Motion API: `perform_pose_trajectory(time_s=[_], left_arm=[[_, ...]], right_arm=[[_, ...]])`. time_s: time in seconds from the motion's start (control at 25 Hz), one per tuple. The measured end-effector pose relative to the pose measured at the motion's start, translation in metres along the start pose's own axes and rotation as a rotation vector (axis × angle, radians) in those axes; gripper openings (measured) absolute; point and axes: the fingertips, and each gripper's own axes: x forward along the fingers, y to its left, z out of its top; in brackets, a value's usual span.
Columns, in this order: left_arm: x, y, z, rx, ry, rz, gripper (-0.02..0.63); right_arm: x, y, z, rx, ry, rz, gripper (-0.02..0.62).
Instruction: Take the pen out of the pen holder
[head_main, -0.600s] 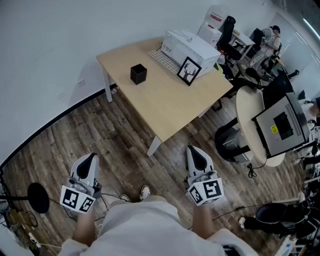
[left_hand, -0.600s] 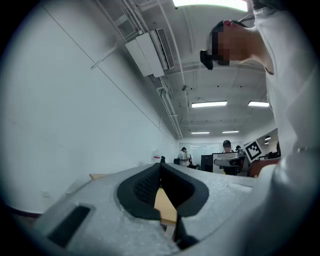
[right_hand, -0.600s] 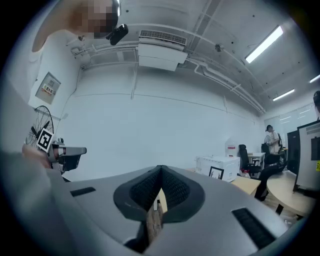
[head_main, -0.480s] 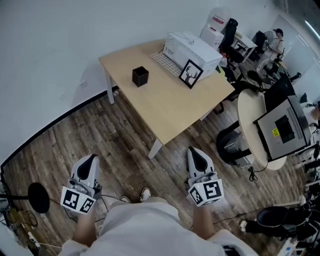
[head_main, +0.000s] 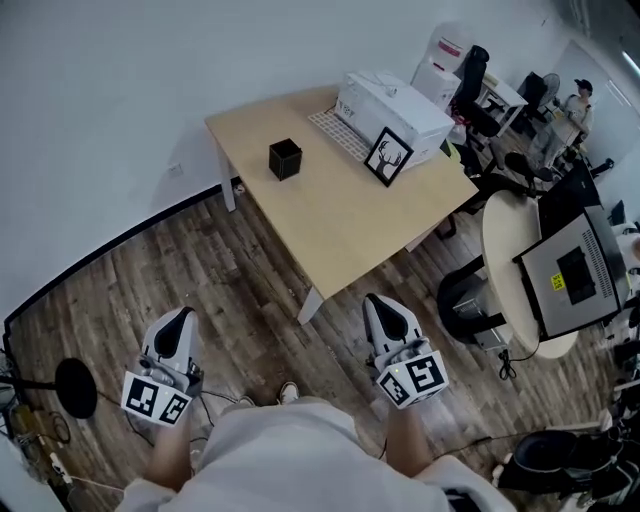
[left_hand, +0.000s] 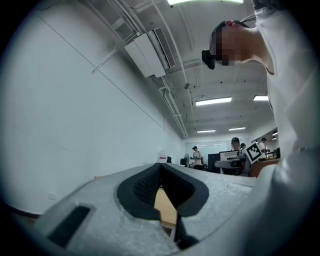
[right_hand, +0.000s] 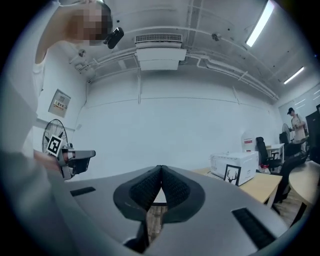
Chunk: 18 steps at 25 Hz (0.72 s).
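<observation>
Our left tool (head_main: 177, 320) and right tool (head_main: 386, 306) are closed and empty. The pen holder (head_main: 285, 159) sits well ahead on the counter (head_main: 340, 225). We can't see the pen from here, but it is probably light, stiff and slippery, so we'd pinch its exposed top.

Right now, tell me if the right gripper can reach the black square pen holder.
Probably not: the right gripper is short of the wooden table, the black square pen holder far across it. Nothing blocks the way.

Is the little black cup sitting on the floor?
No, the black pen holder stands on top of the light wooden table, well ahead of both grippers.
</observation>
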Motion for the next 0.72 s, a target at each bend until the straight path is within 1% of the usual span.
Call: perform_pose_trajectory(time_s=[0.2,0.32,0.36,0.4,0.44,0.48,0.56,0.64,0.72], left_arm=[[0.006,-0.002,0.000,0.048,0.002,0.055,0.015],[0.011,-0.005,0.000,0.057,-0.002,0.072,0.015],[0.013,-0.007,-0.001,0.050,-0.002,0.074,0.086],[0.016,-0.008,-0.003,0.042,-0.002,0.078,0.198],[0.018,-0.010,-0.005,0.037,-0.001,0.084,0.228],[0.019,-0.011,-0.006,0.036,-0.001,0.093,0.239],[0.019,-0.013,-0.006,0.040,0.001,0.107,0.281],[0.017,-0.013,-0.008,0.046,0.014,0.115,0.310],[0.014,-0.011,-0.009,0.053,0.028,0.124,0.322]], right_arm=[[-0.004,-0.025,-0.004,0.002,-0.008,-0.012,0.002],[-0.010,-0.033,-0.011,0.015,-0.002,-0.017,0.002],[-0.013,-0.035,-0.014,0.021,0.004,-0.018,0.002],[-0.016,-0.038,-0.018,0.026,0.009,-0.018,0.002],[-0.018,-0.040,-0.022,0.030,0.015,-0.017,0.002],[-0.021,-0.043,-0.026,0.035,0.020,-0.015,0.002],[-0.021,-0.047,-0.031,0.045,0.024,-0.011,0.003],[-0.016,-0.049,-0.032,0.051,0.018,-0.005,0.002],[-0.008,-0.047,-0.030,0.050,0.006,0.002,0.003]])
